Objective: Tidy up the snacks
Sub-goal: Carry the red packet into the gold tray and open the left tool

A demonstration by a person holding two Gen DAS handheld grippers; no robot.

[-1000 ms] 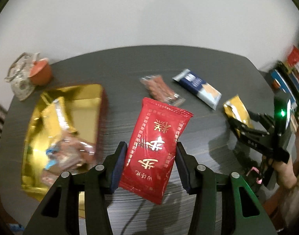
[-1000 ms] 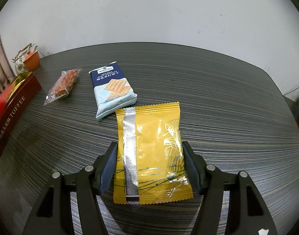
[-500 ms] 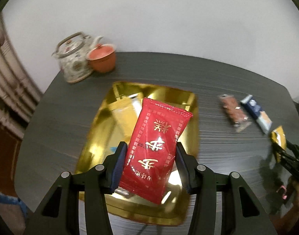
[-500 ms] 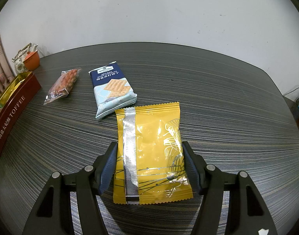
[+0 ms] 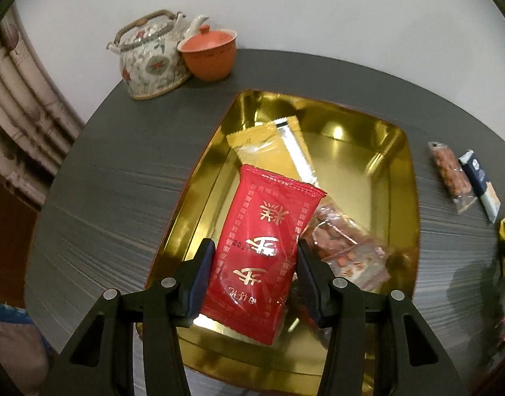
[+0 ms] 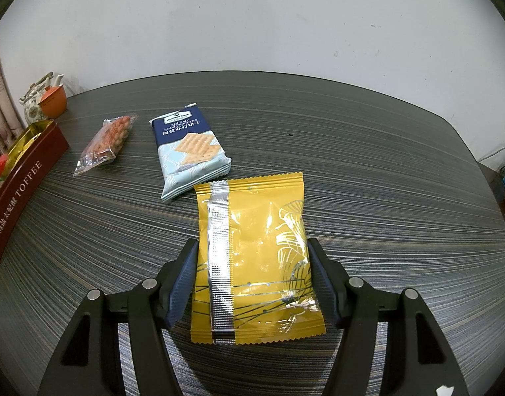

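Observation:
My left gripper (image 5: 254,274) is shut on a red snack packet (image 5: 265,231) with gold characters, held over the near half of the open gold tin (image 5: 401,171). In the tin lie a yellow packet (image 5: 272,145) and clear packets of reddish snacks (image 5: 348,247). My right gripper (image 6: 255,280) is shut on a yellow foil packet (image 6: 255,247), its pads pressing both long edges low over the table. A blue cracker packet (image 6: 189,151) and a clear peanut packet (image 6: 107,142) lie on the dark table beyond it.
A patterned teapot (image 5: 150,56) and an orange lidded cup (image 5: 209,52) stand at the table's far corner behind the tin. The tin's red "TOFFEE" side (image 6: 24,184) shows at the left of the right wrist view. A white wall backs the table.
My left gripper has carried the red packet leftward from the middle of the table to above the tin and come closer to it. The right gripper and yellow packet have not moved.

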